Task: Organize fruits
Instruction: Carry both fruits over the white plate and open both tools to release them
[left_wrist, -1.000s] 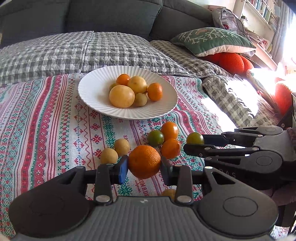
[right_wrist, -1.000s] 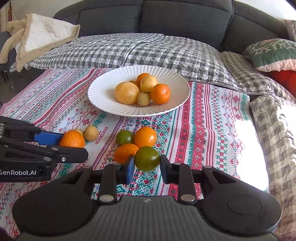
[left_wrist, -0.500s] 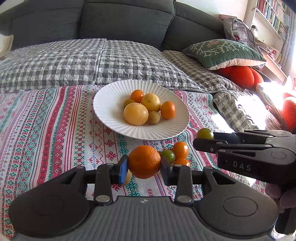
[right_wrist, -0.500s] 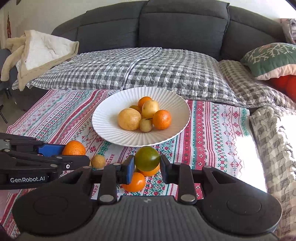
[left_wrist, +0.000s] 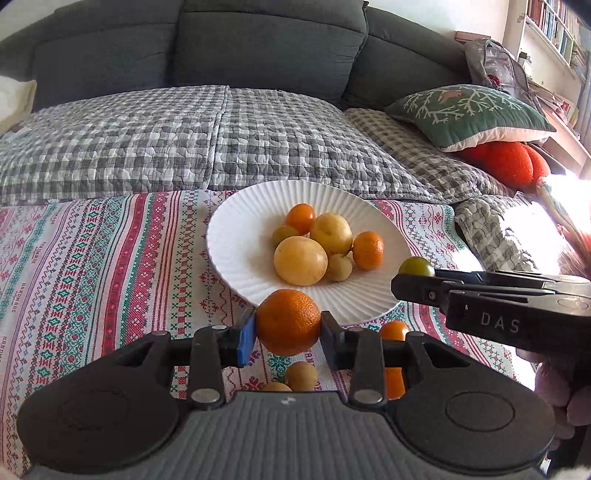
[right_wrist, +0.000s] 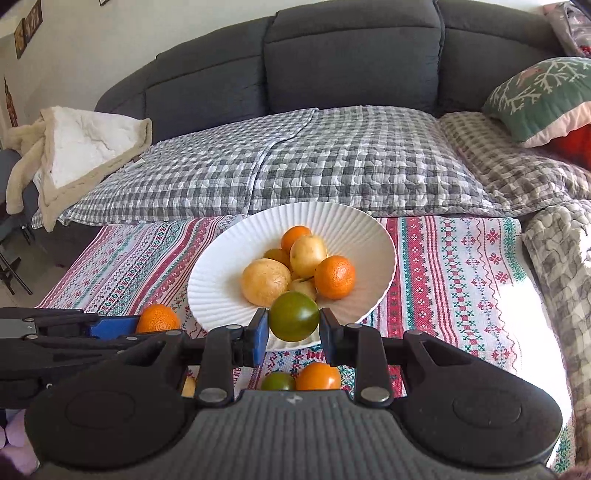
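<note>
My left gripper (left_wrist: 288, 334) is shut on an orange mandarin (left_wrist: 288, 322), held above the cloth at the near rim of the white ribbed plate (left_wrist: 236, 236). My right gripper (right_wrist: 293, 332) is shut on a green tomato (right_wrist: 294, 316), also at the plate's (right_wrist: 210, 288) near rim. The plate holds several fruits: yellow ones, orange ones and a small pale one. In the left wrist view the right gripper (left_wrist: 412, 278) reaches in from the right with the green tomato (left_wrist: 416, 266). The left gripper (right_wrist: 142, 326) with its mandarin (right_wrist: 158, 318) shows at the left of the right wrist view.
Loose fruits lie on the striped cloth (left_wrist: 92, 266) below the grippers: small yellow ones (left_wrist: 301, 374), orange tomatoes (right_wrist: 318, 376) and a green one (right_wrist: 277, 381). Behind the plate is a checked quilt (left_wrist: 221, 140) on a grey sofa. A green cushion (left_wrist: 465, 114) lies at the right.
Both grippers have lifted their fruits off the cloth and carried them forward to the plate's near rim. The loose fruits have slid down behind the fingers in both views.
</note>
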